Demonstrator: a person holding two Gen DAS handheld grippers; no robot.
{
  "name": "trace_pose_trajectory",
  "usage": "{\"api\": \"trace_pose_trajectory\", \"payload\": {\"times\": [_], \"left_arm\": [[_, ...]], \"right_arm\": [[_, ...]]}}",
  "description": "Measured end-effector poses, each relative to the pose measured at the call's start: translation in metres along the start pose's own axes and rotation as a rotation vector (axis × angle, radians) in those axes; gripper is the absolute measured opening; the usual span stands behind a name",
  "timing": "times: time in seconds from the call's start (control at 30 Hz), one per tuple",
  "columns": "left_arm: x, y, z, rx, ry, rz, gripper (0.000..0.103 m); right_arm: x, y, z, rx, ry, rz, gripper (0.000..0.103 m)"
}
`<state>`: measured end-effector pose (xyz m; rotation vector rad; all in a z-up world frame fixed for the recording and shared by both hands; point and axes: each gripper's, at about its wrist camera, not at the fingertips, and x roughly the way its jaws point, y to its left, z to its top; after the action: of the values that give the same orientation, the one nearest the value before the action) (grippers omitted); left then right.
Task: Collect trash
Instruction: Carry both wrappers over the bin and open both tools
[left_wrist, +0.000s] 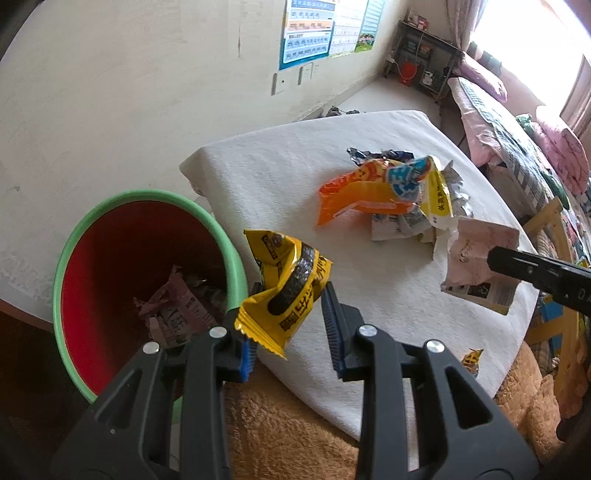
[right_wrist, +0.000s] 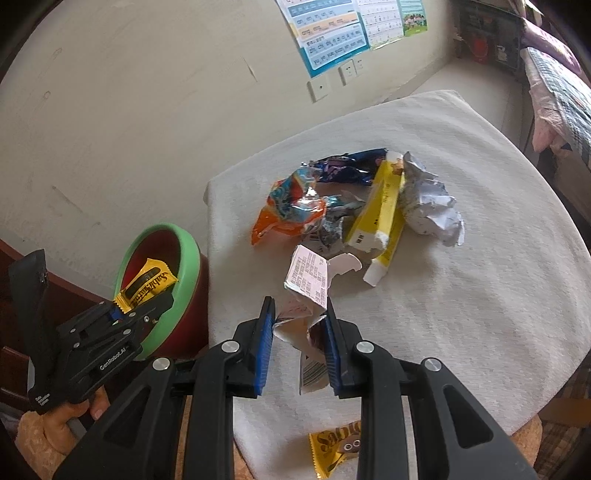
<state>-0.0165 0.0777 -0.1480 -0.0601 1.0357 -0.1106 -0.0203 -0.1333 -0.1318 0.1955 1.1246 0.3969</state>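
Pinching a crumpled yellow snack wrapper with black print (left_wrist: 286, 288) between its blue ribbed pads, the left gripper (left_wrist: 291, 325) holds it with narrow jaws beside the rim of the red plastic bucket with a green lip (left_wrist: 147, 195); from the right wrist view the same wrapper (right_wrist: 147, 286) sits over the bucket's mouth. The right gripper (right_wrist: 301, 332) has its jaws narrowed on a crumpled pale pink and white paper carton (right_wrist: 308, 280), lifted over the white cloth-covered desk (right_wrist: 461, 295); the left wrist view shows that carton (left_wrist: 476, 258) hanging clear of the cloth, with only one black finger of the right gripper in sight.

Inside the bucket lie torn pinkish printed paper scraps (left_wrist: 177, 310) at the bottom, half in shadow; their print cannot be read. The right wrist view does not reach the bucket's floor.

Near the middle of the desk is a heap of trash: an orange foil snack bag (right_wrist: 280, 218), a dark blue foil wrapper (right_wrist: 351, 166), a yellow torn cardboard box (right_wrist: 376, 206) and a ball of crumpled white paper (right_wrist: 428, 203), all touching. A small yellow wrapper (right_wrist: 332, 450) lies at the desk's near edge, partly hidden behind the right gripper's body. A hand (right_wrist: 88, 406) grips the left gripper's handle, cut off by the picture's edge.
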Motion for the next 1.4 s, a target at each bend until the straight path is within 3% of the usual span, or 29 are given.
{"api": "trace_pose_trajectory", "payload": {"times": [0.57, 0.87, 1.13, 1.2, 1.27, 1.4], "left_arm": [[-0.018, 0.07, -0.002, -0.148, -0.048, 0.123, 0.03], [-0.02, 0.123, -0.022, -0.263, -0.026, 0.193, 0.03], [-0.025, 0.15, -0.038, -0.319, -0.019, 0.222, 0.03], [-0.024, 0.155, -0.04, -0.328, -0.014, 0.222, 0.031], [-0.021, 0.159, -0.041, -0.343, -0.007, 0.225, 0.043], [-0.02, 0.164, -0.045, -0.364, -0.004, 0.219, 0.052]], "right_arm": [[0.027, 0.089, 0.015, -0.175, 0.069, 0.145, 0.025], [0.056, 0.142, 0.025, -0.246, 0.149, 0.252, 0.027], [0.077, 0.183, 0.029, -0.292, 0.198, 0.296, 0.027], [0.077, 0.189, 0.031, -0.295, 0.188, 0.307, 0.033], [0.077, 0.191, 0.035, -0.283, 0.174, 0.324, 0.061], [0.073, 0.189, 0.041, -0.288, 0.157, 0.32, 0.061]]}}
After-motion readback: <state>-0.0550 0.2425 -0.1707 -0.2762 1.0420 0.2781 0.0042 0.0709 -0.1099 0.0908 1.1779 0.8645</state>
